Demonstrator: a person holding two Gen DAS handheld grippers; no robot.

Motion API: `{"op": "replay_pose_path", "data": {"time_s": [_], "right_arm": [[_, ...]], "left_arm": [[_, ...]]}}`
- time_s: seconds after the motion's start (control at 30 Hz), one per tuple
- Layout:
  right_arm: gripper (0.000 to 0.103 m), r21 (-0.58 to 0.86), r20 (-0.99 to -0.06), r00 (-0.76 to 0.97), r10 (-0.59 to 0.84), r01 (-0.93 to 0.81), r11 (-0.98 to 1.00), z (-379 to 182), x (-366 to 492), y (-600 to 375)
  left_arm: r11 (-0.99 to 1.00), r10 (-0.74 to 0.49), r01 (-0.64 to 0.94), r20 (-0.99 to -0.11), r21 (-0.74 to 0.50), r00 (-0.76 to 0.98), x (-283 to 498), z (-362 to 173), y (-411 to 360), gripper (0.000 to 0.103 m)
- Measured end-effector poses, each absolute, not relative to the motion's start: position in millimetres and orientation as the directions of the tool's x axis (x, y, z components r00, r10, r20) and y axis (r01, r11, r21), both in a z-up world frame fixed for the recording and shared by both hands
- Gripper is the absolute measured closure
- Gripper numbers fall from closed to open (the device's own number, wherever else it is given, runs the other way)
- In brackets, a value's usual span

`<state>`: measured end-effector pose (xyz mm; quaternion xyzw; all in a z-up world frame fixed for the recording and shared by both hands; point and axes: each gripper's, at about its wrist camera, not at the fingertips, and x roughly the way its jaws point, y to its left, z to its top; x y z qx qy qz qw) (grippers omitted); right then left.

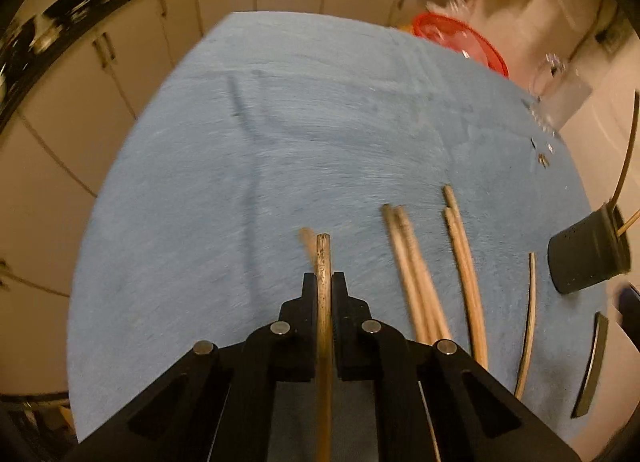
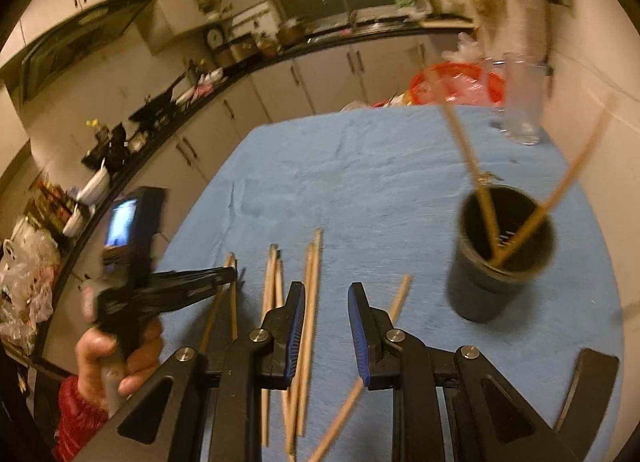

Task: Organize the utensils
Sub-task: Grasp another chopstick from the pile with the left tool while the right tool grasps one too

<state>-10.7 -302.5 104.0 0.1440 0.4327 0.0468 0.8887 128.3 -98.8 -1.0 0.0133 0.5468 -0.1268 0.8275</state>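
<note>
My left gripper [image 1: 324, 282] is shut on a wooden chopstick [image 1: 323, 262] that runs between its jaws, just above the blue cloth; it also shows in the right wrist view [image 2: 230, 274]. Several loose chopsticks [image 1: 416, 274] lie on the cloth to its right. A black utensil cup [image 2: 500, 258] stands on the cloth with two chopsticks [image 2: 472, 158] leaning in it; it also shows in the left wrist view [image 1: 588, 254]. My right gripper [image 2: 326, 298] is open and empty above loose chopsticks [image 2: 310, 302], left of the cup.
The round table has a blue cloth [image 1: 320, 122]. A red basket [image 2: 456, 82] and a clear glass [image 2: 522, 102] stand at its far edge. Kitchen cabinets and a cluttered counter [image 2: 160, 110] lie beyond to the left.
</note>
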Motion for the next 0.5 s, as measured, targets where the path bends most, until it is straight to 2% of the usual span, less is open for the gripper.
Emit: {"op": "replay_pose_path", "data": {"time_s": [0.2,0.5], "right_arm": [[0.078,0.327,-0.829,0.502,0.248,0.073,0.942,70,67,-287],[0.078,0.236,-0.917,0.36,0.171,0.147,0.96,15,139,-280]], "left_arm": [[0.976,-0.2,0.161,-0.903,-0.149,0.38,124,-8,-58,0.096],[0.973,-0.214,0.161,-0.914,-0.167,0.344,132,-20,-55,0.096]]}}
